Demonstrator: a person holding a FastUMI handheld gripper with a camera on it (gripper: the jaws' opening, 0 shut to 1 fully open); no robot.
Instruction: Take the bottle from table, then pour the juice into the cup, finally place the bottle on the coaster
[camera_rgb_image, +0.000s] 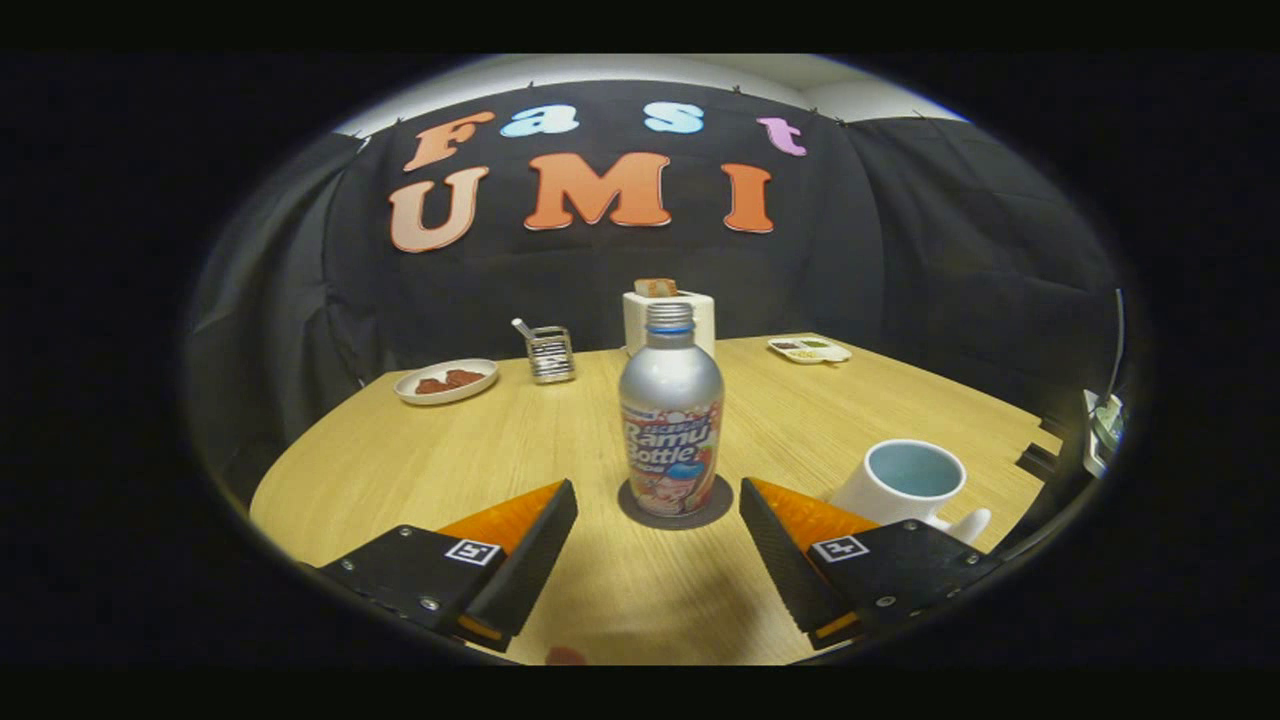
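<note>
My tool (658, 520) sits low over the surface (560, 440), its two fingers spread wide apart with nothing between them but bare wood-grain board. The surface is a pale, light-brown wooden top with a rounded near edge, and it runs away from me toward a booth wall of black cloth (930, 250) that hangs in folds on all sides; above the cloth a strip of pale ceiling shows. Just ahead of my fingertips, centred in the gap, stands the bottle (670, 420), upright and resting on a dark round coaster (677, 505) whose rim peeks out around its base. The bottle is silver metal with a rounded shoulder, a narrow threaded neck with a blue ring under it, no cap that I can make out, and a bright printed wrap of red, white and blue around its lower half. Right beside my right finger, and a little past its tip, is the cup (905, 483), a white mug with a pale blue inside and its handle turned toward me; I cannot tell whether anything is in it. Farther out to my left lies a small white plate (446, 381) with brown pieces on it, and next to it a little wire holder (549, 354). Directly behind the bottle is a white toaster (703, 318), and off to the far right a shallow white dish (810, 350) with small portions of food.
</note>
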